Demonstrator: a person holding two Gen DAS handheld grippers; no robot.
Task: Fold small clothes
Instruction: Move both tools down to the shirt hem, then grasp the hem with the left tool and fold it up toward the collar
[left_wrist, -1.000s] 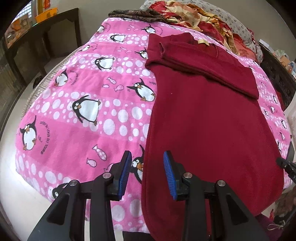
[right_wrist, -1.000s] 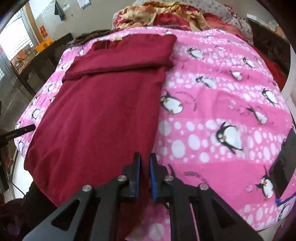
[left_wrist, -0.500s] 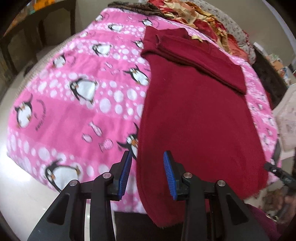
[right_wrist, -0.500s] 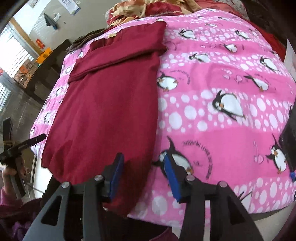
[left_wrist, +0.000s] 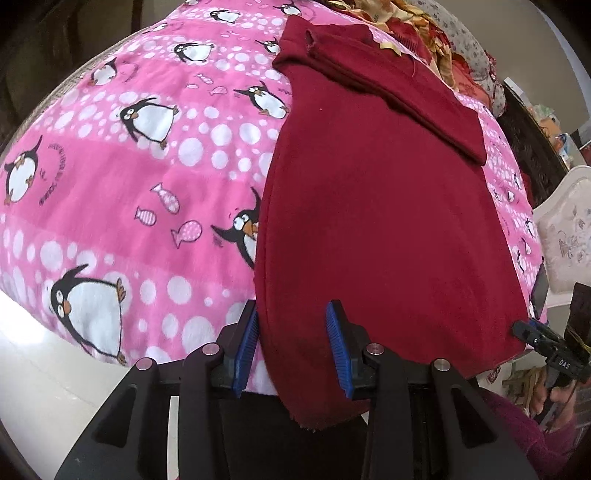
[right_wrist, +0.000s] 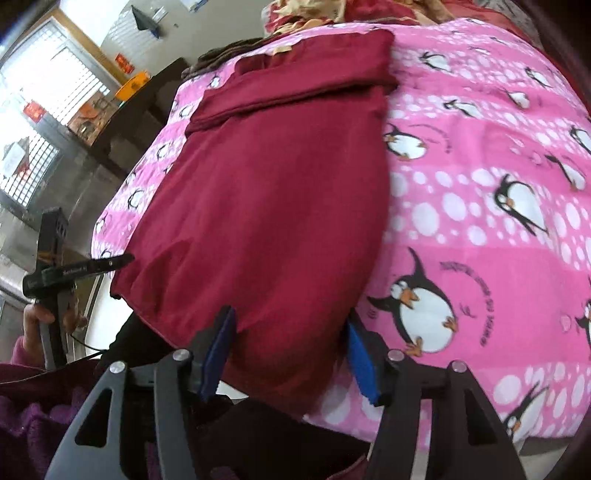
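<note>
A dark red garment (left_wrist: 380, 206) lies flat on a pink penguin-print blanket (left_wrist: 122, 173), its sleeves folded across the far end. Its near hem hangs over the bed's front edge. My left gripper (left_wrist: 293, 347) is open, its blue pads straddling the hem's left corner. In the right wrist view the same garment (right_wrist: 273, 206) fills the middle, and my right gripper (right_wrist: 288, 354) is open with its pads either side of the hem's right corner. Neither gripper has closed on the cloth.
A heap of patterned cloth (left_wrist: 443, 40) lies at the far end of the bed. A dark table (right_wrist: 144, 96) stands to the left by a window. The other gripper shows at the edge of each view (left_wrist: 546, 343) (right_wrist: 62, 273).
Both grippers moved forward and down to the garment's near hem. The right gripper went from shut to open. The hem now sits between the pads of each.
</note>
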